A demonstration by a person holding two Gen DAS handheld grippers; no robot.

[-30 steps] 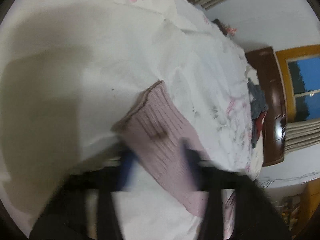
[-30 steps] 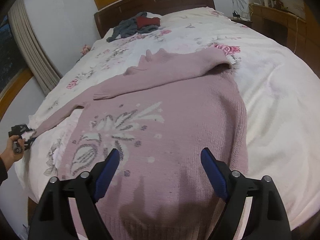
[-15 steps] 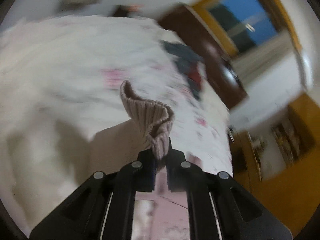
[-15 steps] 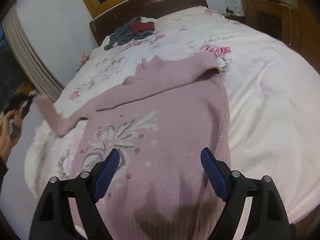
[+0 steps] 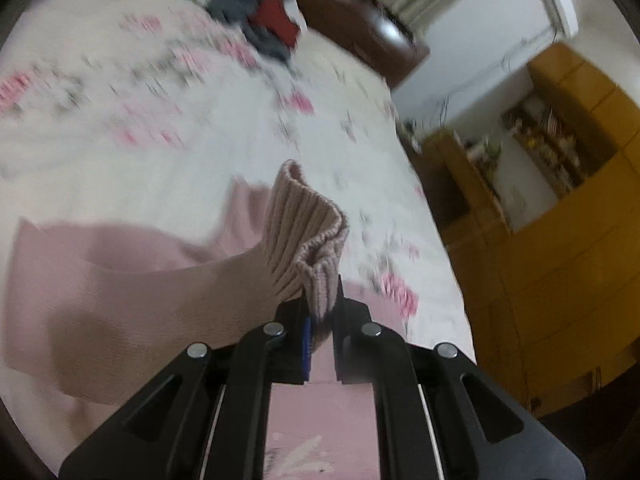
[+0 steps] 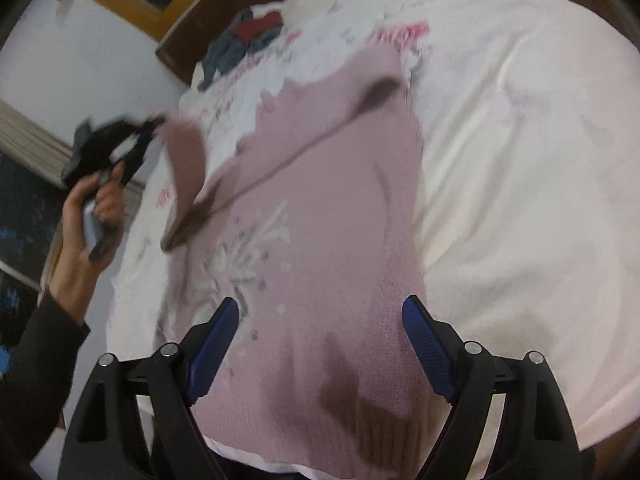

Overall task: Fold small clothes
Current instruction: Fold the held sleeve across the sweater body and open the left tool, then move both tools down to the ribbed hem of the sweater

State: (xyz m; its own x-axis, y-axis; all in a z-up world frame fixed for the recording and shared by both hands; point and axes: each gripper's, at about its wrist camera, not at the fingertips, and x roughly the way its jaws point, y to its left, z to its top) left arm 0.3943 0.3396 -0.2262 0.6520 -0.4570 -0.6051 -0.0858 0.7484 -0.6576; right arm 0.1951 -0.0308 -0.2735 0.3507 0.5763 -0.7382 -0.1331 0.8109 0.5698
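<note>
Garment: a pink knitted sweater point(image 6: 320, 208) with a pale leaf-and-flower pattern on its front lies spread flat on the bed, hem nearest the right wrist camera, collar toward the headboard
Far sleeve: folded across the chest of the sweater, lying flat
Near sleeve: lifted clear of the bed; its ribbed pink cuff point(image 5: 308, 240) stands up out of the left claw, and the sleeve hangs in a curve back down to the sweater body
Left claw: the black left gripper point(image 5: 320, 320) is clamped tight on the ribbed cuff, knit squeezed between its two fingers; in the right wrist view a bare hand point(image 6: 86, 224) in a dark sleeve holds it up at the bed's left side
Right claw: the black right gripper with blue pads point(image 6: 320, 344) has its jaws spread wide, holding nothing, poised over the lower part of the sweater
Bed: white floral-printed bedspread point(image 6: 520, 160), dark wooden headboard point(image 5: 360, 20)
Elsewhere: a heap of grey and red clothes point(image 6: 244, 40) lies near the headboard, well apart from the sweater
</note>
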